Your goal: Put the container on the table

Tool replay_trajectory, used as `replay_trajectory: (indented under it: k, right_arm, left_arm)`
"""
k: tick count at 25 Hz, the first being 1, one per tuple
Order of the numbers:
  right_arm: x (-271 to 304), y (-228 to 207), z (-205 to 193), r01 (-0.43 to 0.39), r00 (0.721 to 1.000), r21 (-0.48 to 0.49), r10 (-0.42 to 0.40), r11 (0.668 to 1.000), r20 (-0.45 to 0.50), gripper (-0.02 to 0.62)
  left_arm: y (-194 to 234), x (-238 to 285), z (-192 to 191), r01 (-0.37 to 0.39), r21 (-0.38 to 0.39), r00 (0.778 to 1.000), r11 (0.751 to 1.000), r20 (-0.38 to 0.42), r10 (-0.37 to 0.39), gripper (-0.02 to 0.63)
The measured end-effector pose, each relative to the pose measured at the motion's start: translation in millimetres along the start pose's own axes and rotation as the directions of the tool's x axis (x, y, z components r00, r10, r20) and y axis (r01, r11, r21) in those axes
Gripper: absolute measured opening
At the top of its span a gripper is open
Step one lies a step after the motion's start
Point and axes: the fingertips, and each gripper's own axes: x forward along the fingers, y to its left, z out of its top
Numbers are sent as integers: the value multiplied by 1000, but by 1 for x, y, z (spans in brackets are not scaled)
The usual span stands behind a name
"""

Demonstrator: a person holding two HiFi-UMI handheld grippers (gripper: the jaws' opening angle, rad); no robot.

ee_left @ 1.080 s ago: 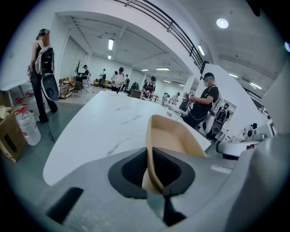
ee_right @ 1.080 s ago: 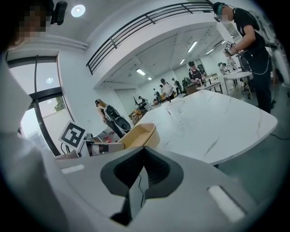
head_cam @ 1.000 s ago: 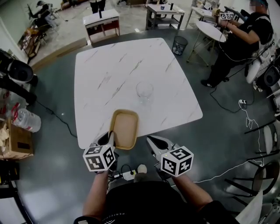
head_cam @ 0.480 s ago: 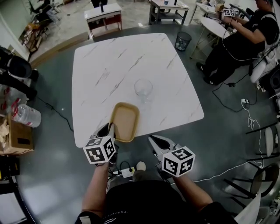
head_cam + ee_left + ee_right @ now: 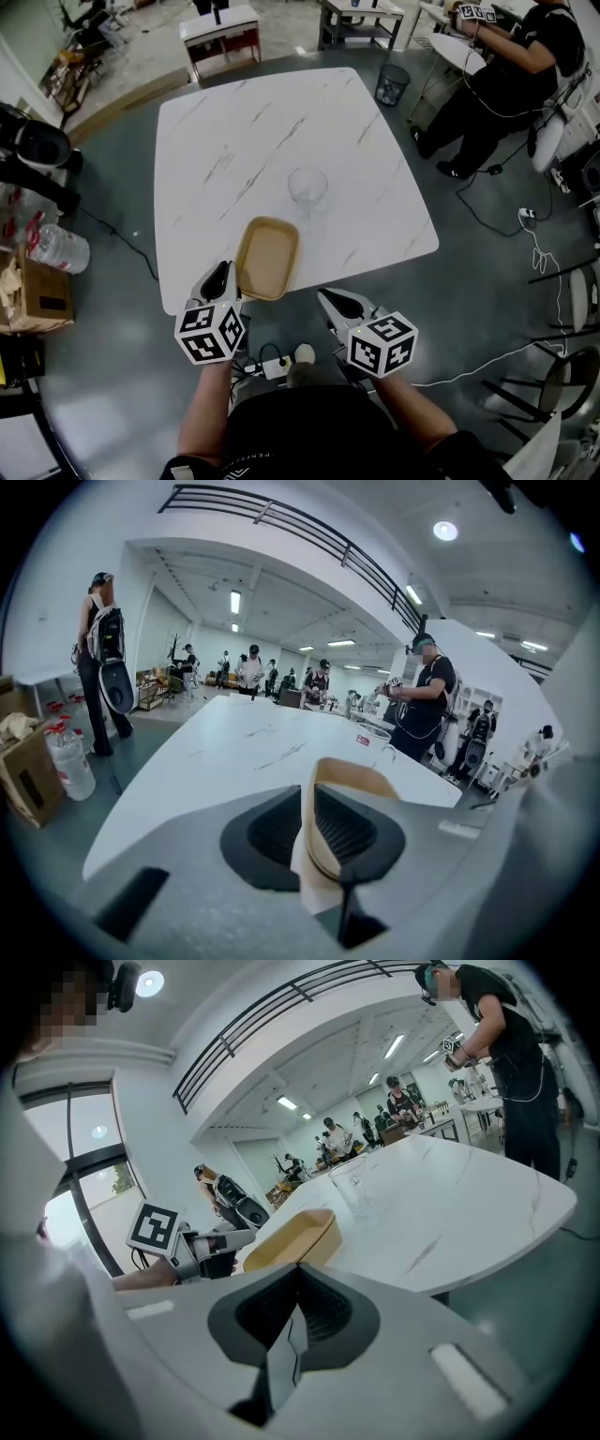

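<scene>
Release looks like the step in hand, and doing it well depends on the left gripper point(image 5: 217, 278). Its own view shows its jaws pinched narrow on the near left rim of the tan container point(image 5: 268, 257). That container lies at the near edge of the white marble table point(image 5: 281, 131), so it would be better pushed a little further in and set flat before the jaws part. The jaws should then draw straight back, so the rim is not dragged off the edge. A clear glass point(image 5: 307, 187) stands just beyond the container's far end, so any push should be short. The right gripper point(image 5: 342, 305) hovers off the table, its jaws together on nothing. No view settles whether the container's base rests fully on the top or overhangs the edge, and in the left gripper view the container hides most of the glass.
</scene>
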Motion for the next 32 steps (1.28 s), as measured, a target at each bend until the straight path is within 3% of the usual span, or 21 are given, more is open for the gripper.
replay_trajectory:
  k: [4,12,24,32]
  right_arm:
    - [1,4,1,9,1000,0,-9,1000,9,2]
    - [0,21,-2,61,997,-5,-61,998,39,2]
    - [-5,60,-12,171,983,-25,-169,985,73,2]
    - [-6,92,-17,217,972,-46,-211,975,102,2]
  left_arm:
    - [1,-16,4,-4,103,1000,995,8,3,14]
    - [-3,-48,0,112,107,994,988,-18,-111,-5]
    - [-27,-101,-23,342,123,937,931,-122,-328,-5]
    - [-19,-126,-20,409,148,911,900,-132,-392,-5]
